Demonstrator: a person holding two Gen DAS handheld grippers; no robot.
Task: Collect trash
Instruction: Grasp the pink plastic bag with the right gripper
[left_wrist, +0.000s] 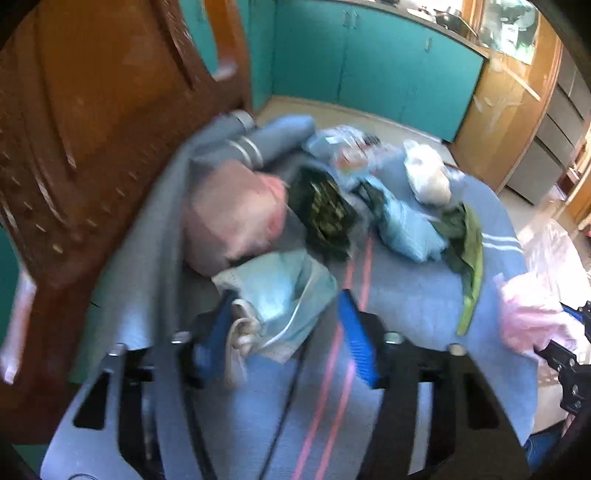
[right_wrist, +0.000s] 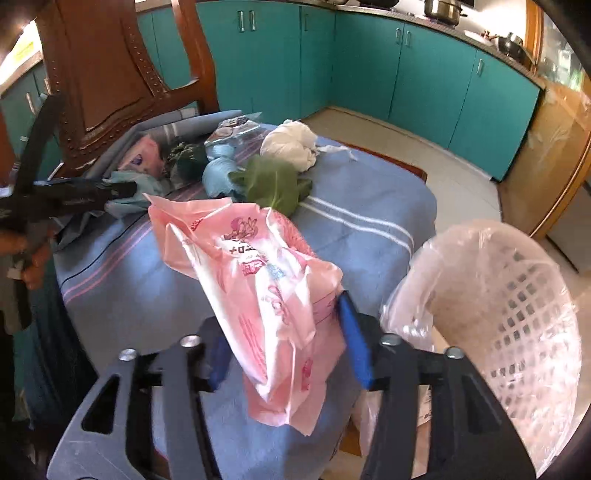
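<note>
In the left wrist view a crumpled light blue mask (left_wrist: 284, 284) with white cords lies on the blue striped tablecloth (left_wrist: 406, 295). It fills the gap of my left gripper (left_wrist: 284, 325), both blue pads against its sides. In the right wrist view my right gripper (right_wrist: 282, 332) holds a pink printed plastic bag (right_wrist: 258, 266) between its pads, above the table's near edge. More trash lies further back: a green leaf (right_wrist: 273, 184), a white wad (right_wrist: 291, 144), a pale blue wad (right_wrist: 218, 177), a dark packet (left_wrist: 325, 210) and a pink pack (left_wrist: 236, 214).
A white lattice basket (right_wrist: 517, 314) lined with clear plastic stands to the right of the table. A carved wooden chair (right_wrist: 110, 74) stands at the far left side. Teal cabinets (right_wrist: 424, 74) line the walls. A hand (right_wrist: 33, 266) holds the left gripper (right_wrist: 125, 190).
</note>
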